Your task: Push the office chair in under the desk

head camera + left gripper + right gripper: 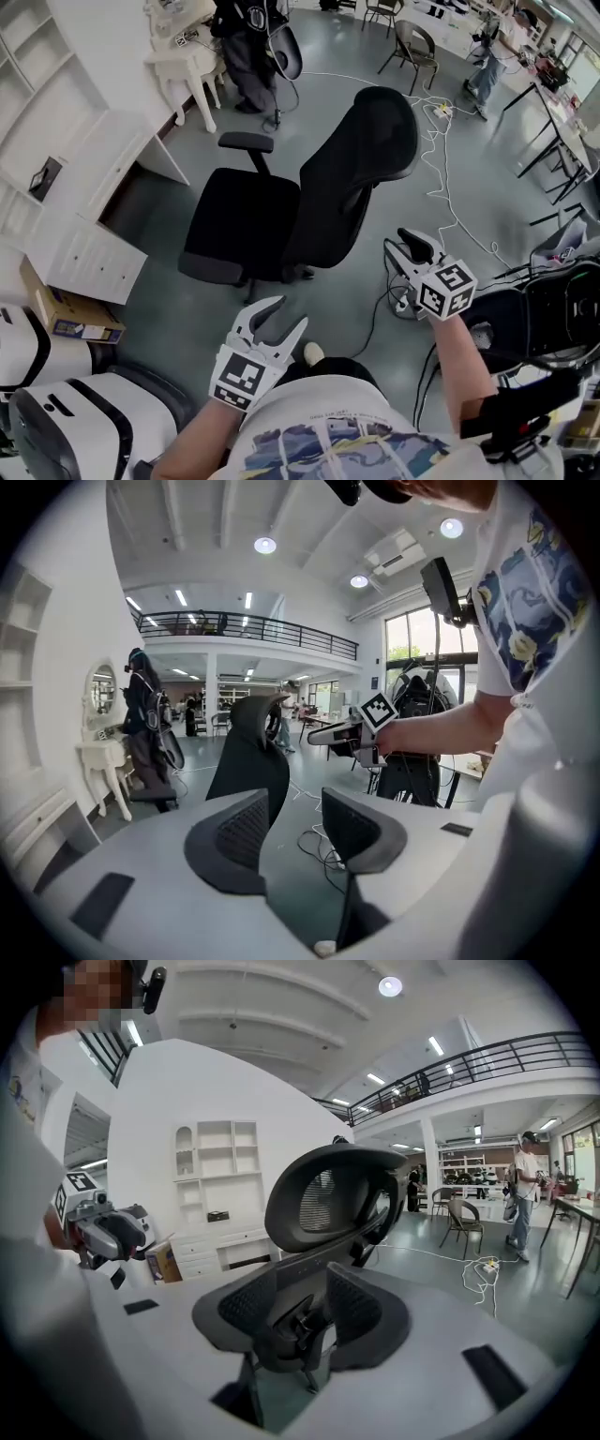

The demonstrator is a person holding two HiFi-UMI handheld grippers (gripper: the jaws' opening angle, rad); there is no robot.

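Head view: cardboard box (70, 316) beside desk (89, 253)

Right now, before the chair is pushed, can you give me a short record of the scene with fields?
chair: black office chair, standing apart from the desk, seat turned toward it
desk: white desk, at the left of the head view
left gripper: jaws apart, nothing between them, clear of the chair
right gripper: jaws apart, nothing held, beside the backrest, not touching
floor: white cables beyond the chair
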